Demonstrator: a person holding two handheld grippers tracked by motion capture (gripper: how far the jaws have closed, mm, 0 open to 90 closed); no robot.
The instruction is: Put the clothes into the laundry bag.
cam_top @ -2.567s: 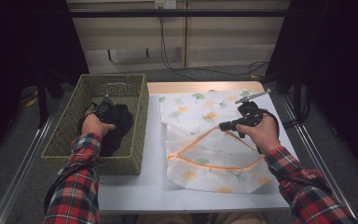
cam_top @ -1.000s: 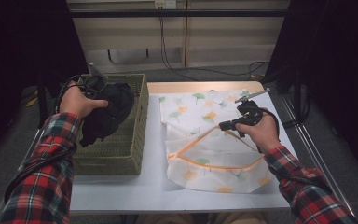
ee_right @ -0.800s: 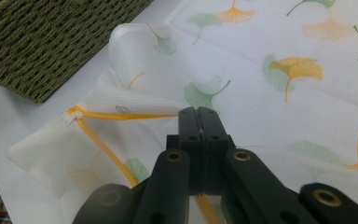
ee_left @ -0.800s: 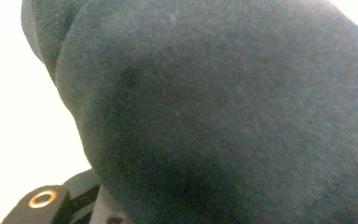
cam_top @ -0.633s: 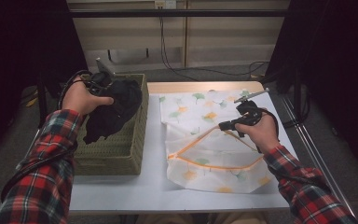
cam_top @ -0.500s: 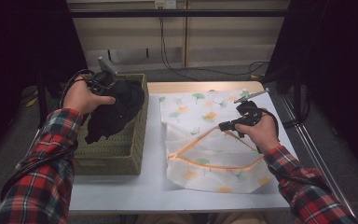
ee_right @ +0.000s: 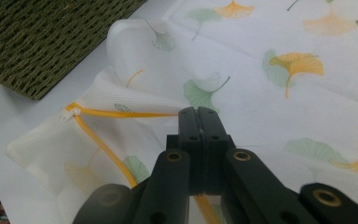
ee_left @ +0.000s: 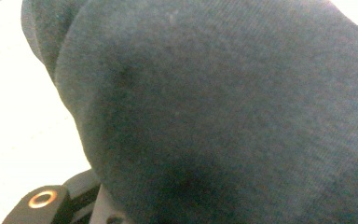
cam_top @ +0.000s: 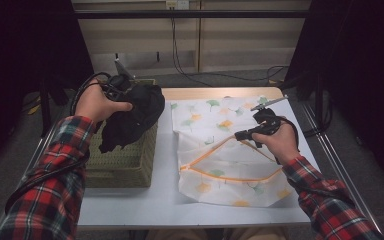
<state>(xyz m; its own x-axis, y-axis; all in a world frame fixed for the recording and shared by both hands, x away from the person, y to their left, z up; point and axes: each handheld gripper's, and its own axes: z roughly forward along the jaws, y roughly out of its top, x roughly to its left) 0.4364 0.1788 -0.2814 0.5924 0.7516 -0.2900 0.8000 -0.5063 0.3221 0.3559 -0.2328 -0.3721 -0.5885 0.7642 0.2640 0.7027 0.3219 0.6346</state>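
Both grippers (cam_top: 130,95) (cam_top: 240,134) clamped — garment (cam_top: 132,117), bag edge (ee_right: 121,113).

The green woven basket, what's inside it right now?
Little shows inside the basket: the black garment held up by the left tool hangs over its opening, its lower end dipping toward the rim. The basket's floor is covered, so whether more lies inside cannot be told.

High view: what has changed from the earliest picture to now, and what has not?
The left gripper has lifted the black garment out of the woven basket and carried it up and toward the basket's far edge; it hangs clear above the basket, still gripped. The right gripper has stayed put, fingers shut on the yellow zipper edge of the mesh laundry bag, holding its mouth open. Bag and basket have not moved.
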